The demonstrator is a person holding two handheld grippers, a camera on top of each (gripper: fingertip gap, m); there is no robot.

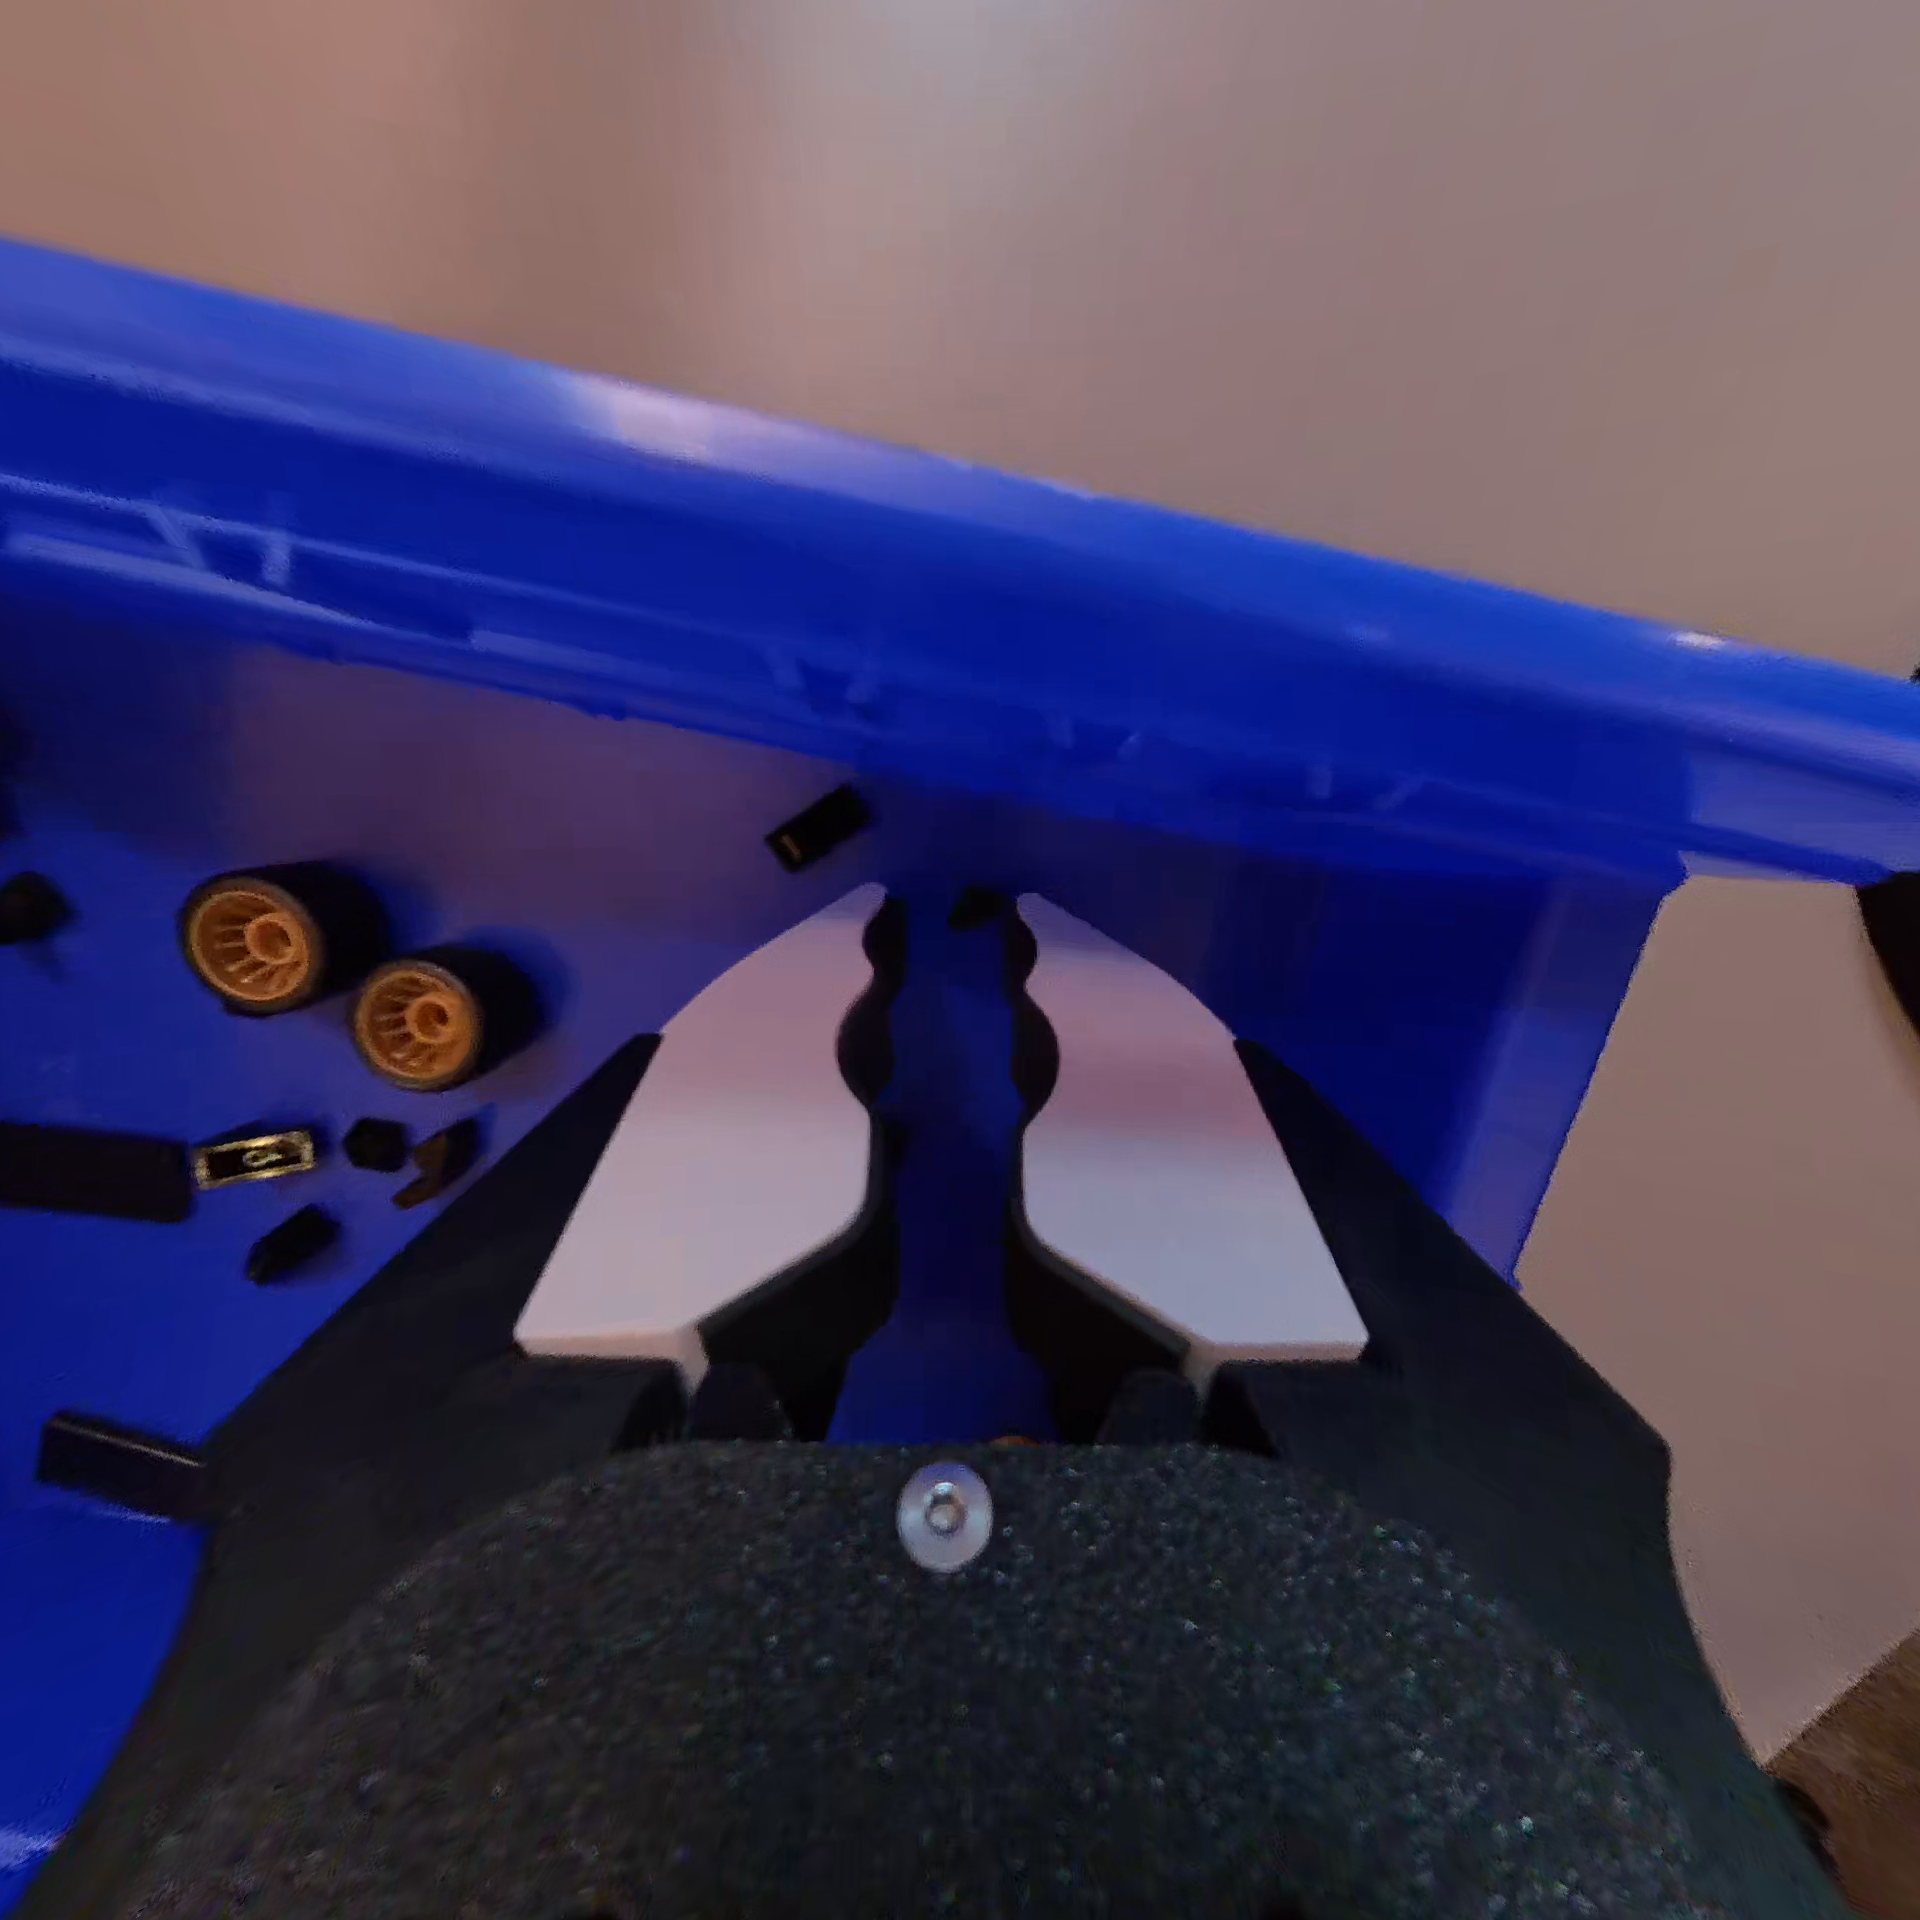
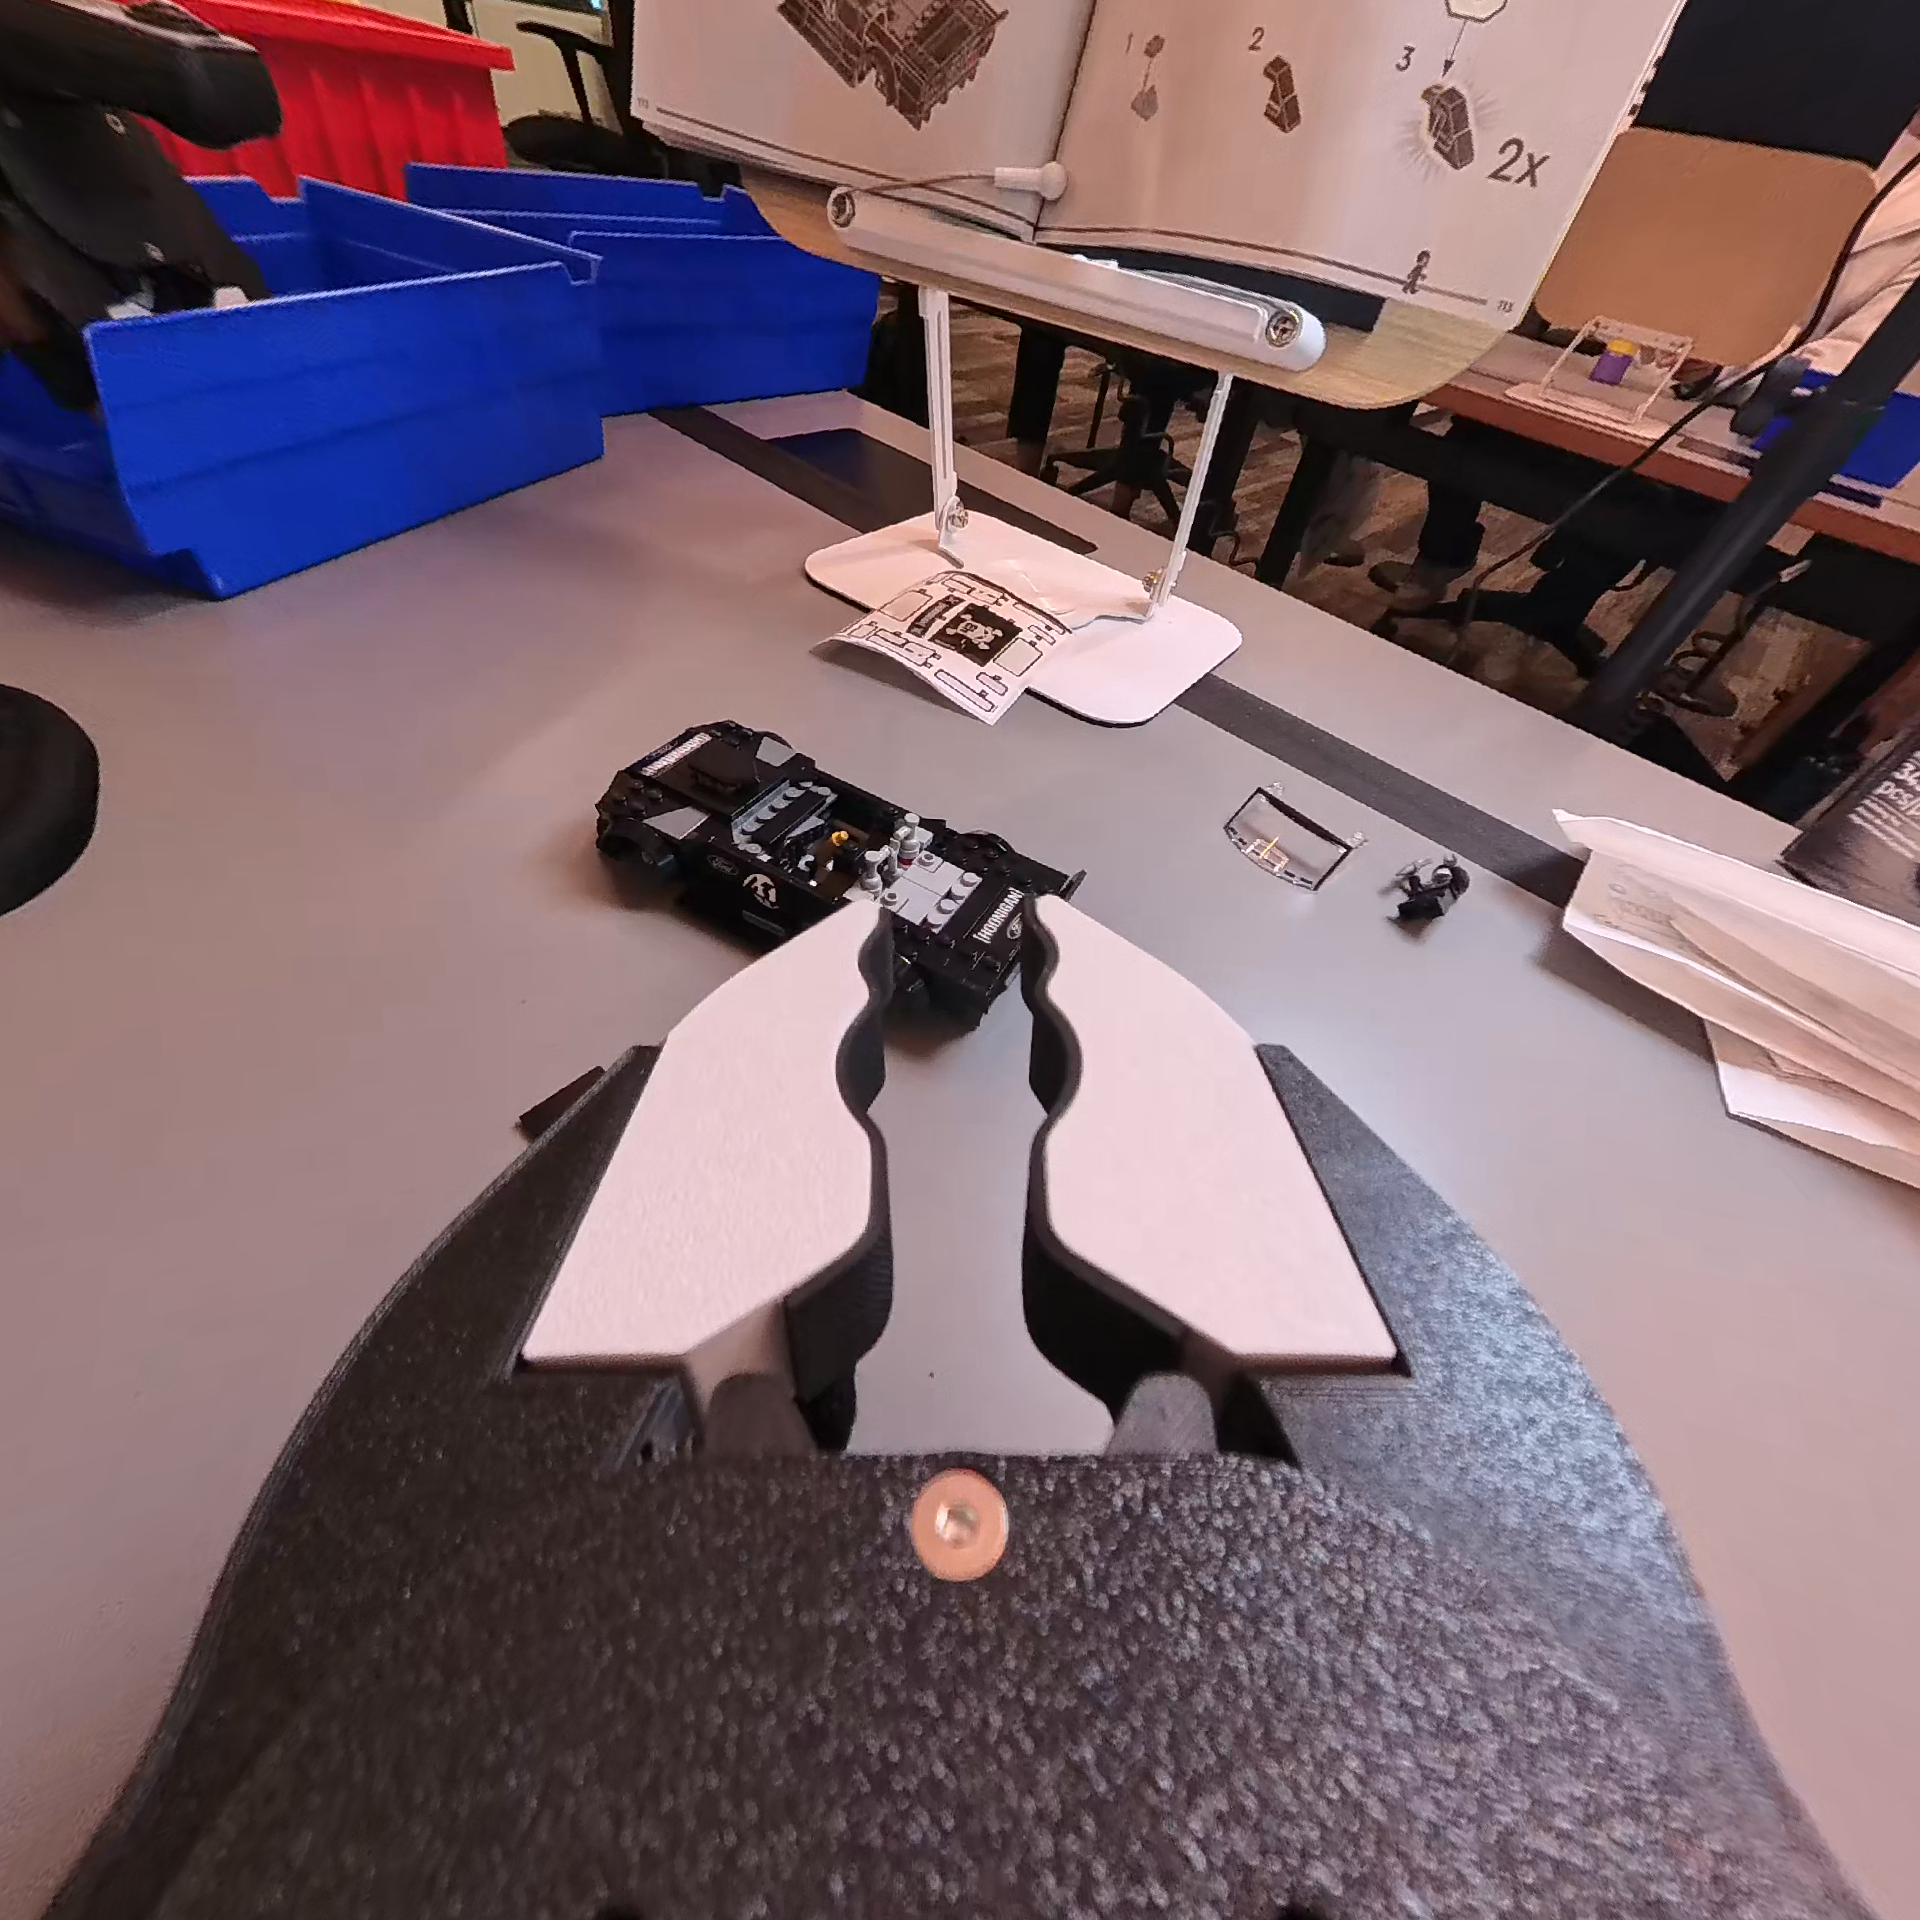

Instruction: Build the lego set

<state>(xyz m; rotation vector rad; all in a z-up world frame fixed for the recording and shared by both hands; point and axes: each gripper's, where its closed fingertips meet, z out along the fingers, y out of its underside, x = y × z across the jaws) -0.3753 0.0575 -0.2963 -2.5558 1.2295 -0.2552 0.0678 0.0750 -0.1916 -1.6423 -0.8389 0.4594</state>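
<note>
Left gripper inside blue bin, fingers parted, small black piece dead ahead between the tips, untouched. Right gripper parted, empty, over the surface; car just ahead, long axis lying crosswise.
</note>
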